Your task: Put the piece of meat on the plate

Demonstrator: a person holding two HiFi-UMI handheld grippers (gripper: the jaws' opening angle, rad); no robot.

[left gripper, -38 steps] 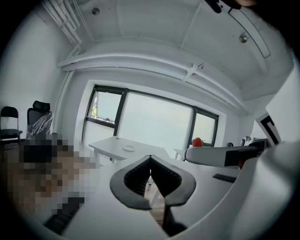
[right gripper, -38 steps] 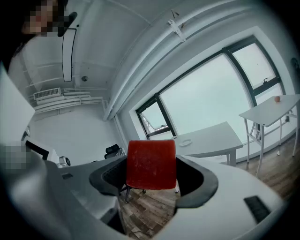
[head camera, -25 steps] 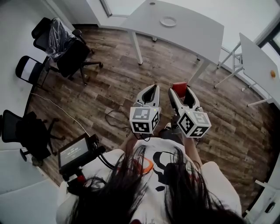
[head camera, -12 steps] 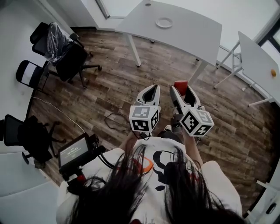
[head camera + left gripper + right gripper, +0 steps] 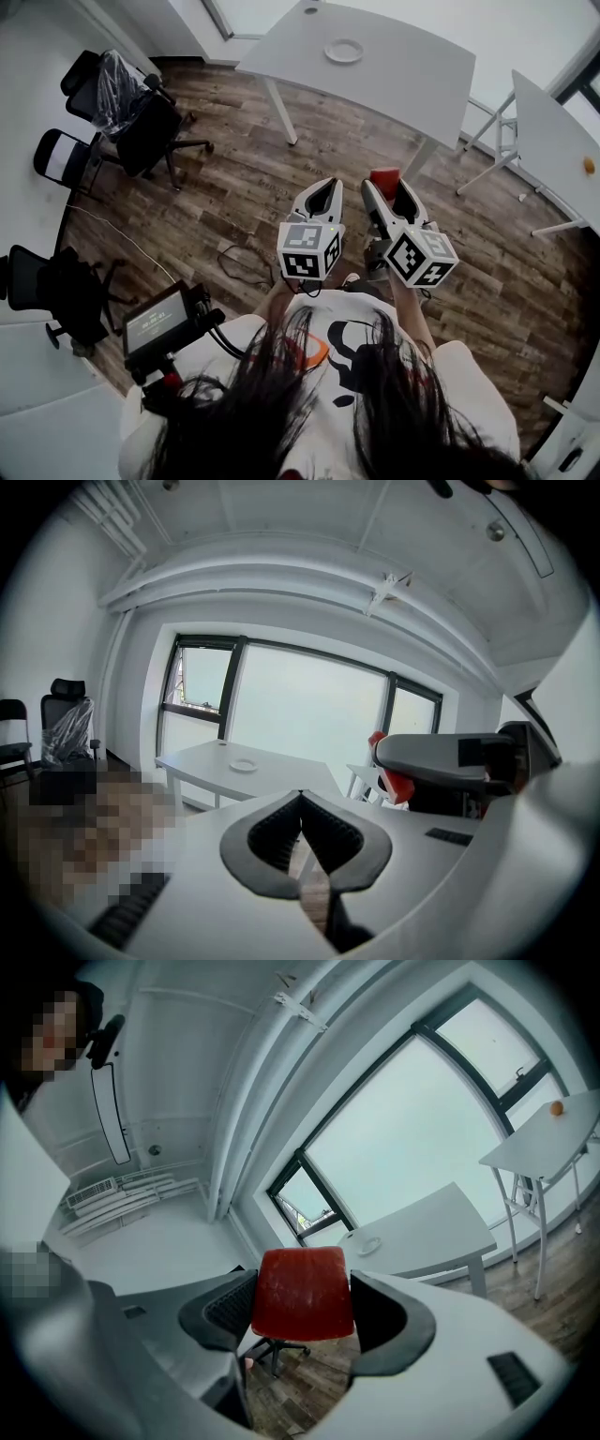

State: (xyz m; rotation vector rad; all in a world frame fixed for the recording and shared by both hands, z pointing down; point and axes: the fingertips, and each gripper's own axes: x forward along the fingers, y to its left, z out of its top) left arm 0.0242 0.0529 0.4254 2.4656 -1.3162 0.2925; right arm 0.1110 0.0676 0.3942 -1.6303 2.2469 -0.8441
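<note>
A red slab of meat (image 5: 303, 1294) is clamped between the jaws of my right gripper (image 5: 305, 1307), and in the head view the same meat (image 5: 383, 178) shows at the tips of that gripper (image 5: 386, 190). My left gripper (image 5: 319, 195) is shut with nothing in it, its tips meeting in the left gripper view (image 5: 300, 810). The white plate (image 5: 343, 51) lies on the far white table (image 5: 412, 66), well ahead of both grippers. It also appears small in the left gripper view as a plate (image 5: 244, 764) and in the right gripper view as a plate (image 5: 368, 1244).
Black office chairs (image 5: 141, 112) stand at the left over the wood floor (image 5: 244, 187). A second white table (image 5: 553, 141) at the right carries a small orange object (image 5: 588, 165). A monitor device (image 5: 159, 323) hangs at the person's left side. A cable (image 5: 239, 262) lies on the floor.
The view has advanced toward the far table; the plate sits slightly nearer. Both grippers keep their pose, the right one still holding the meat.
</note>
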